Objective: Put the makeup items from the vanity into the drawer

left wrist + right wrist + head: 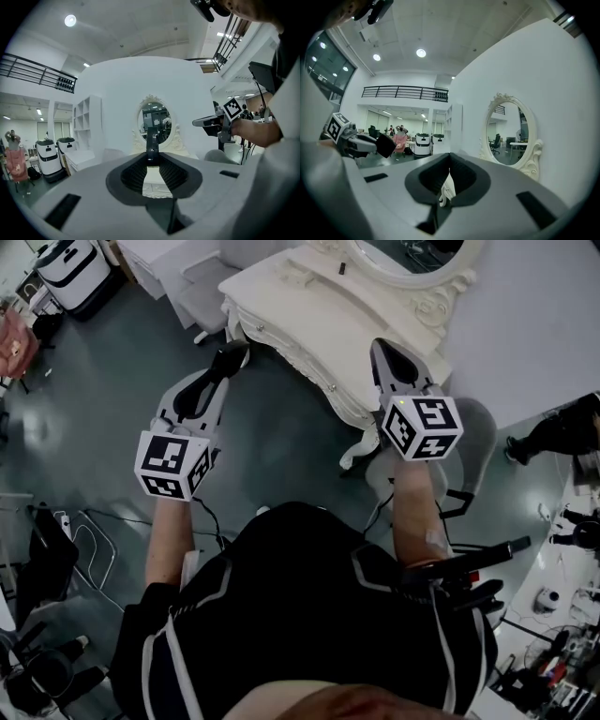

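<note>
On the vanity (300,320), only the head view shows a dark item (342,268); left tongs (152,139) parted, right tongs (449,159) clenched.

Looks like a big open-plan robotics lab or office hall with a little bedroom corner staged inside it. The ornate white vanity (319,324) and its oval mirror (508,129) sit against a white partition wall (140,84). Around them there's a grey floor (272,427) with loose cables (122,517), white wheeled machines (47,159), a mezzanine railing (405,92), recessed ceiling lights (421,53), and an office chair (497,140) reflected in the glass.
</note>
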